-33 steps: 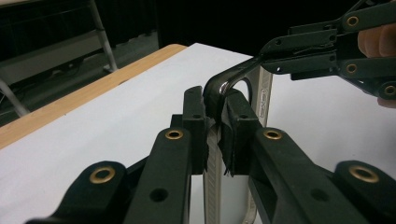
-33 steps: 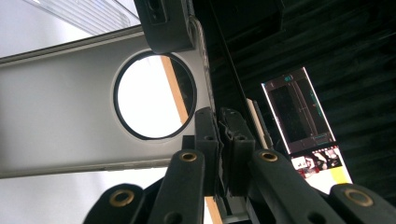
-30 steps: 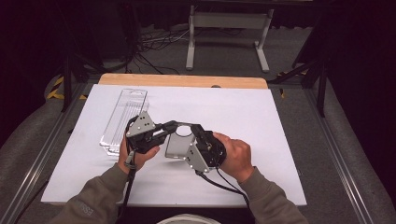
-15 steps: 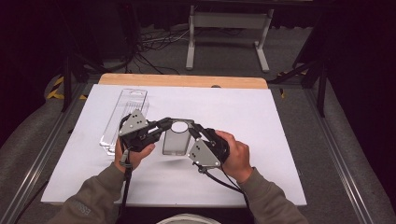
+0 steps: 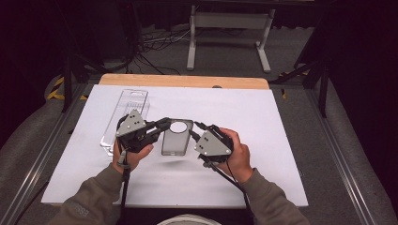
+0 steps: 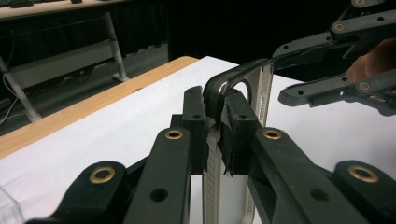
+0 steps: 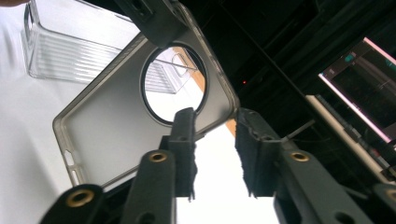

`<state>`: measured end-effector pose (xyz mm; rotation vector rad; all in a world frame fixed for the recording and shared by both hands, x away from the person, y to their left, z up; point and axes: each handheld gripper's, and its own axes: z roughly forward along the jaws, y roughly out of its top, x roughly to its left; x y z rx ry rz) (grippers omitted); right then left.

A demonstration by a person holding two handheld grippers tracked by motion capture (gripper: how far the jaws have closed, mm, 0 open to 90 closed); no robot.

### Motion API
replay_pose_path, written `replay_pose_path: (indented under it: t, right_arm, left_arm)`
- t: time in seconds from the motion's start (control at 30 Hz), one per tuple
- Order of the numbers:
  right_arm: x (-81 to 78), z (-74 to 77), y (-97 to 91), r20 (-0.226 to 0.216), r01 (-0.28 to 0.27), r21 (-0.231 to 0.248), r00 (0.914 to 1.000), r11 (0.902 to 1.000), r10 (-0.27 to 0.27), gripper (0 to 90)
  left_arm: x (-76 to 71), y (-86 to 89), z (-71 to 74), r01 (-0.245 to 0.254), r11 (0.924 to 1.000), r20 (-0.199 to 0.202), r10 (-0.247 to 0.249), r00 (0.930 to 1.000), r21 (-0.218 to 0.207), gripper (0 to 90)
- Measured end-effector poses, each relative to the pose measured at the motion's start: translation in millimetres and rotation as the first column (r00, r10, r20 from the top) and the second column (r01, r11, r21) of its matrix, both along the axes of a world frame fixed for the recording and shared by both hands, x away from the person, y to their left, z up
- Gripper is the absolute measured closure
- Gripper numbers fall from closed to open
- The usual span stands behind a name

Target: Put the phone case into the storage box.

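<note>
Phone case (image 5: 176,138) held above white table (image 5: 281,122), clamped at edge by left gripper (image 6: 215,112). Right gripper (image 7: 215,126) jaws just opening, straddling rim, pads off. Step: handover to left. Next: back right clear, avoid snagging.

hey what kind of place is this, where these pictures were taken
Most likely a lab or studio set up for recording handling work, not a home: a white table ringed by dark curtains, cables on a grey carpeted floor, a metal stand behind, and a lit monitor off to one side.
</note>
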<state>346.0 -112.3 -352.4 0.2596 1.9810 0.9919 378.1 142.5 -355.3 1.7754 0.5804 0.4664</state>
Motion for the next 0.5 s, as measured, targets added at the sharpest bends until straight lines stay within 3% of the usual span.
replay_pose_path:
  t: [0.07,0.1,0.33,0.4,0.5]
  right_arm:
    - [1.9,0.4,-1.7,-0.023,0.007,0.029,0.9997,0.9996,-0.006,57.6]
    - [4.8,0.9,-3.2,-0.058,0.004,0.062,0.9983,0.998,-0.001,51.7]
    - [11.0,-1.7,-6.3,-0.15,0.009,0.147,0.9886,0.9891,0.013,36.7]
    - [11.6,-2.5,-6.5,-0.158,0.007,0.157,0.9872,0.9876,0.018,34.7]
    - [12.0,-5.4,-7.5,-0.195,-0.007,0.197,0.9798,0.9805,0.046,29.7]
  left_arm:
    - [-0.1,1.1,0.0,-0.002,1.0,0.001,0.002,1.0,-0.002,81.5]
    - [-0.5,1.6,-0.1,-0.003,1.0,0.0,0.003,1.0,-0.004,81.4]
    - [-0.9,1.6,-1.4,0.001,1.0,-0.003,-0.001,1.0,0.0,81.5]
    - [-1.0,1.5,-1.6,0.002,1.0,0.0,-0.002,1.0,0.005,81.4]
    - [-1.9,1.4,-2.2,0.002,0.9999,0.008,-0.002,1.0,0.011,81.4]
